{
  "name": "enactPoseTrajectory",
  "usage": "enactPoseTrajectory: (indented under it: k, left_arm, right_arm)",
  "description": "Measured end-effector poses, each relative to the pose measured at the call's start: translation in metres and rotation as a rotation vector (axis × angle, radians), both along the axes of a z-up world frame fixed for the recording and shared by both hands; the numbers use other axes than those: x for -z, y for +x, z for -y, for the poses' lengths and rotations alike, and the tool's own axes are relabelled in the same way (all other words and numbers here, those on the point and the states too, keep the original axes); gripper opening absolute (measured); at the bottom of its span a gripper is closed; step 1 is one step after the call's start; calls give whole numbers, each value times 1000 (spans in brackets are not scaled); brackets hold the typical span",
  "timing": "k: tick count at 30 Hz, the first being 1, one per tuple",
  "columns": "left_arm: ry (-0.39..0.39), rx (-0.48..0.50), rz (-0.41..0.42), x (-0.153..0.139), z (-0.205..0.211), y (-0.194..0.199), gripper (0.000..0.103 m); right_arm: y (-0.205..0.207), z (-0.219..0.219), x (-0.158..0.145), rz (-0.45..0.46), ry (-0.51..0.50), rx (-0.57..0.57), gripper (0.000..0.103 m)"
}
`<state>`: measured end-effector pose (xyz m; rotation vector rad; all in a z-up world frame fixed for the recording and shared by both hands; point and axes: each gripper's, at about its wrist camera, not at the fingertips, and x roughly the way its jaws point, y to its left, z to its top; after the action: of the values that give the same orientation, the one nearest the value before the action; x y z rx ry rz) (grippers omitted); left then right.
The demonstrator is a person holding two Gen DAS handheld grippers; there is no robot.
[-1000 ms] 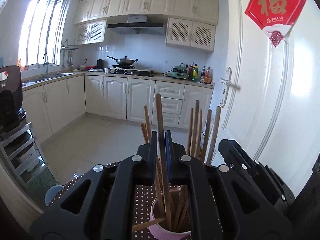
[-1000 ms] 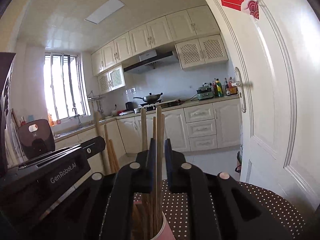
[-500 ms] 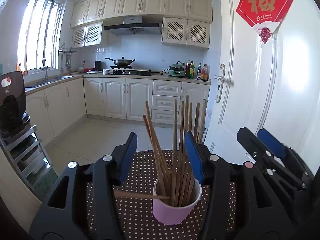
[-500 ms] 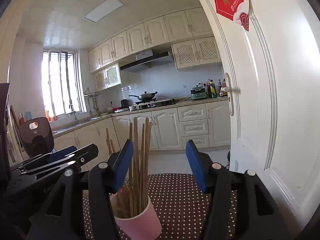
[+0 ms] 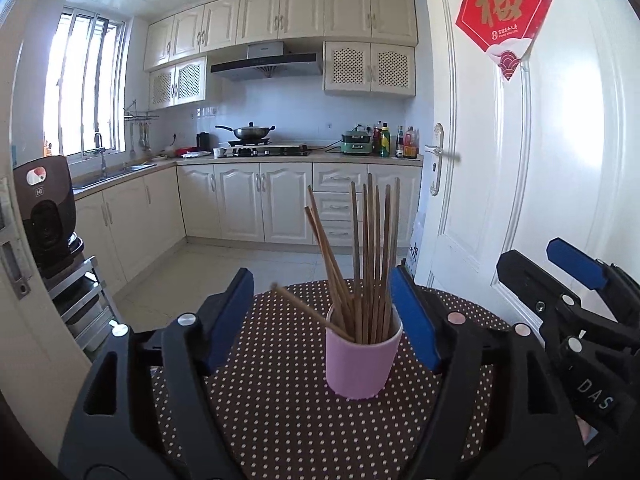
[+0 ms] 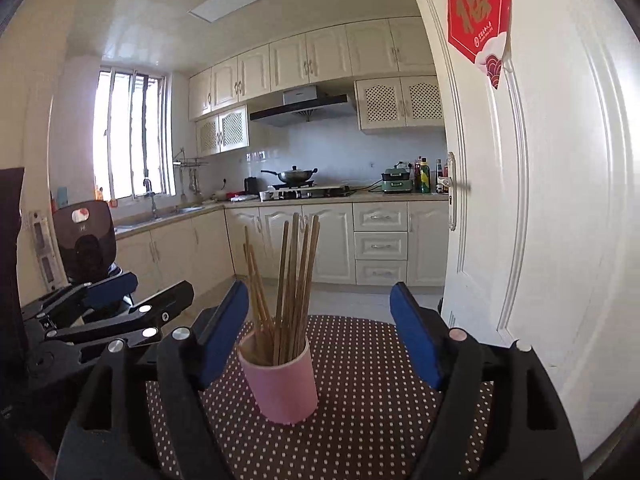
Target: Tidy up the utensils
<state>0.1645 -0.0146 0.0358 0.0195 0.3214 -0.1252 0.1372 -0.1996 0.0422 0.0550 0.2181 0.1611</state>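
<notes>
A pink cup stands on a brown polka-dot tablecloth. Several wooden chopsticks stand upright in it. One chopstick leans far out over the cup's left rim. My left gripper sits back from the cup; its jaws are opening and its blue pads touch nothing. My right gripper is also back from the cup, its jaws opening, with nothing gripped.
A white door with a red paper ornament stands close on the right. A rack with a dark appliance is at the left. Beyond the round table edge lie the kitchen floor and cabinets.
Both grippers were shut on chopsticks over the cup; they have let go, spread wide and drawn back. The chopsticks now stand in the cup.
</notes>
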Motion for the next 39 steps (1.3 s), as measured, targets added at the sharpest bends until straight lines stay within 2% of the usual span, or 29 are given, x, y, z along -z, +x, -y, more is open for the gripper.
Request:
enactPoseTrajectory:
  k: [8,11,21,39]
  left_arm:
    - [26,-4,8,3,-5,-37,79]
    - [11,7,9,2,-7,-48,83]
    - [11,-4,45,-5,-11,-83,88]
    - [-1,5,55,-12,-16,-111,91]
  right_arm:
    - [-28,4,6,-44,6,-12,75]
    - [-36,2,6,-45,-13,-1,76]
    - [-60,6,-1,-37,21,7,80]
    - [-79,9,2,-34,20,7,83]
